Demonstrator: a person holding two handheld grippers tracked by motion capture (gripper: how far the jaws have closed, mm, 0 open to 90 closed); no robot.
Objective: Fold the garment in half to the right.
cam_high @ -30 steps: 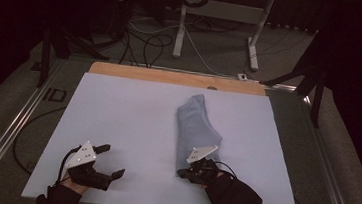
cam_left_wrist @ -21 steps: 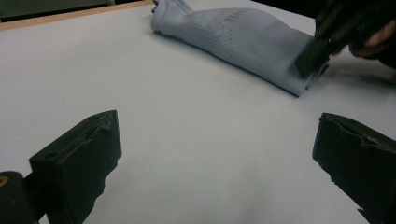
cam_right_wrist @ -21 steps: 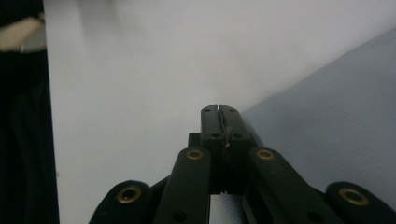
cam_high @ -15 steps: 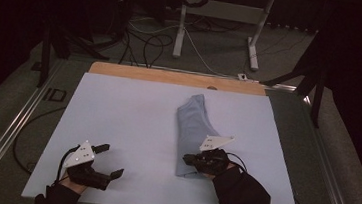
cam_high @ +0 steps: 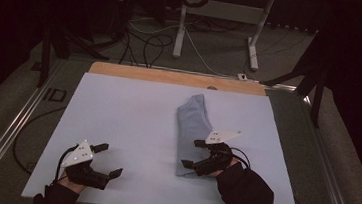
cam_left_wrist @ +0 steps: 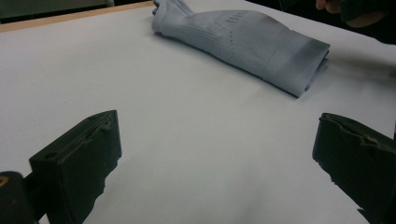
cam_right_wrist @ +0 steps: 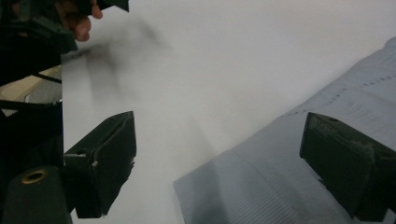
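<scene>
Folded pale blue knitted cloth [cam_high: 192,128] lying flat on the big white board [cam_high: 122,116], right of the middle. Right claw [cam_high: 195,154] just above its near end, jaws just opened wide, holding nothing. Left claw [cam_high: 109,160] far off left, wide open, empty.

Dim room; grey carpet floor [cam_high: 349,163], cables [cam_high: 145,33], white metal stand [cam_high: 218,10] beyond white table [cam_high: 128,107].

Right tongs [cam_high: 194,153] cover folded cloth's [cam_high: 193,126] near end; left forearm cropped.
</scene>
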